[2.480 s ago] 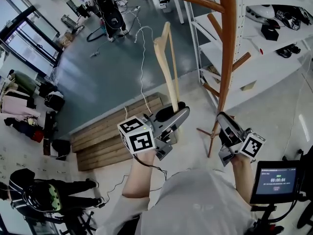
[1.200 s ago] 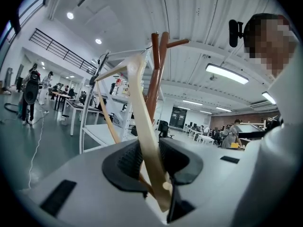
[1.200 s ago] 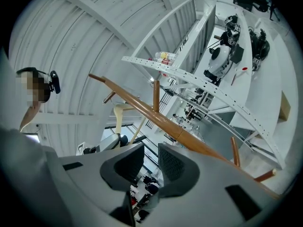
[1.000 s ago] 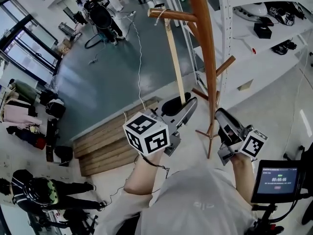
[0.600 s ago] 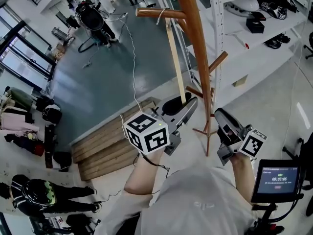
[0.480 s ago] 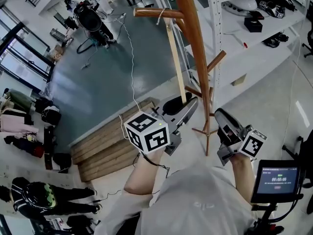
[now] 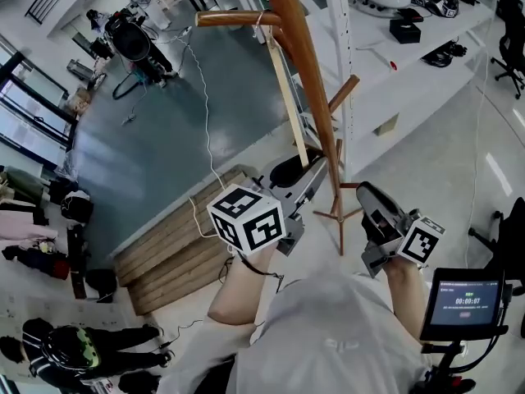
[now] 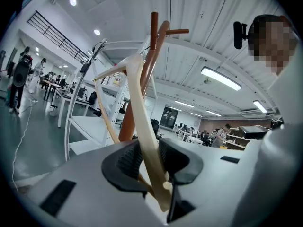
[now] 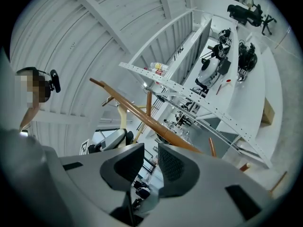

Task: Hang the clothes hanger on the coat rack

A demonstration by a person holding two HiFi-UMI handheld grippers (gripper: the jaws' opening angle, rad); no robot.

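The brown wooden coat rack (image 7: 308,80) rises through the middle of the head view, with one peg (image 7: 225,18) pointing left near its top. A pale wooden clothes hanger (image 7: 285,97) hangs steeply below that peg, and its metal hook (image 7: 261,23) appears looped over it. My left gripper (image 7: 302,169) is shut on the hanger's lower end. In the left gripper view the hanger (image 8: 139,112) runs up between the pads of the left gripper (image 8: 147,148) towards the rack (image 8: 144,79). My right gripper (image 7: 367,197) is beside the rack's base, jaws slightly apart and empty. The right gripper (image 9: 150,157) view shows the rack (image 9: 156,124) beyond the jaws.
White metal shelving (image 7: 385,64) with dark items stands right behind the rack. Wooden planks (image 7: 168,249) lie on the floor at the left. A small screen (image 7: 463,302) is at the lower right. A person in dark clothes (image 7: 78,351) is at the bottom left.
The hanger, earlier held free beside the rack, now has its hook at the top peg. Over the last second the grip is unchanged, and rack and peg drifted left in the picture.
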